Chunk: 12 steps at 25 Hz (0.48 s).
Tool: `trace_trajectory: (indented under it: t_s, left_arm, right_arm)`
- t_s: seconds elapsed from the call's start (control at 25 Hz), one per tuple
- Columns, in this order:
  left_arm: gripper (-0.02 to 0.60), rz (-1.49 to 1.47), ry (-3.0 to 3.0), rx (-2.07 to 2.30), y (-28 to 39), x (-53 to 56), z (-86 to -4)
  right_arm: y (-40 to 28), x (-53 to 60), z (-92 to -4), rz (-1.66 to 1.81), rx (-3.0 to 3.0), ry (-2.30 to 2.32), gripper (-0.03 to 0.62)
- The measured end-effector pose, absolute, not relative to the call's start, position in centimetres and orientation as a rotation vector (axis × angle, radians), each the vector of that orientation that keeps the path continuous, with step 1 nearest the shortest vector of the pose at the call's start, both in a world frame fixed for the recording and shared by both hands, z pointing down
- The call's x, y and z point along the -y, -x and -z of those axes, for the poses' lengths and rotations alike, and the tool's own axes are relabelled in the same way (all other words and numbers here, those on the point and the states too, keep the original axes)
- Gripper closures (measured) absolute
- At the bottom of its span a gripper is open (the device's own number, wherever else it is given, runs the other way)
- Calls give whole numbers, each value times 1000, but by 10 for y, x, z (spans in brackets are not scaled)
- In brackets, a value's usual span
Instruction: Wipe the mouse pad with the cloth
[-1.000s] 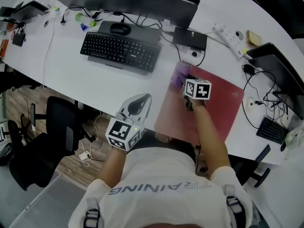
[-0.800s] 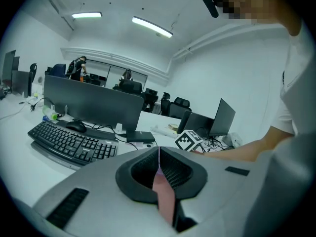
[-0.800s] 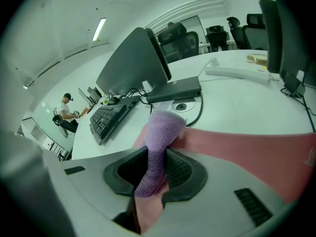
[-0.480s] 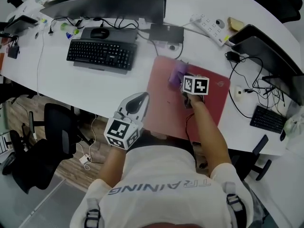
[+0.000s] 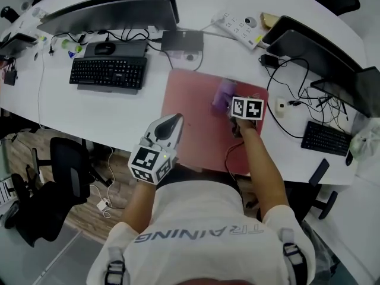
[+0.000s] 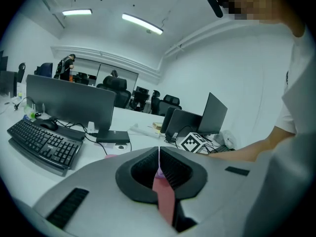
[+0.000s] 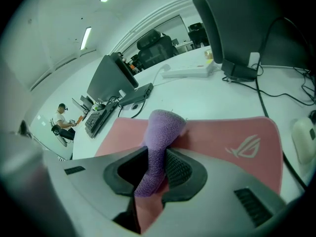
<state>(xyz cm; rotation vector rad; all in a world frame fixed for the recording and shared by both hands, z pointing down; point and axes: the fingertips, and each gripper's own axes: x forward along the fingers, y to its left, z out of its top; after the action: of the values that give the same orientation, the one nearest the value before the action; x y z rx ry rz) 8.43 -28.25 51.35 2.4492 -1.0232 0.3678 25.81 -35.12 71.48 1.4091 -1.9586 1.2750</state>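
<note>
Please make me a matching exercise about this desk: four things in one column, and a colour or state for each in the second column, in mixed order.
1. cloth
2. mouse pad
3. power strip
4. left hand-held gripper

A. white, near the far edge of the desk
B. jaws shut, holding nothing
C. purple, clamped in the right hand-held gripper
D. pink-red, lying flat

Pairs: 1-C, 2-D, 3-A, 4-B.

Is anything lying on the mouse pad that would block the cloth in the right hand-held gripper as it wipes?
Nothing visible lies on the mouse pad; the cloth, clamped in the right hand-held gripper, rests on it. Only the left hand-held gripper sits over the pad's near left edge.
</note>
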Motion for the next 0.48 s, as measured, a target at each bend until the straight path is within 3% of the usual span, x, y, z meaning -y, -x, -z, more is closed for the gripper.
trace_trajectory:
  t_s: [0.48]
  left_arm:
    - [545, -368, -2472, 1000, -146, 260, -511]
  right_arm:
    - [-365, 318, -719, -1331, 1875, -1483, 484]
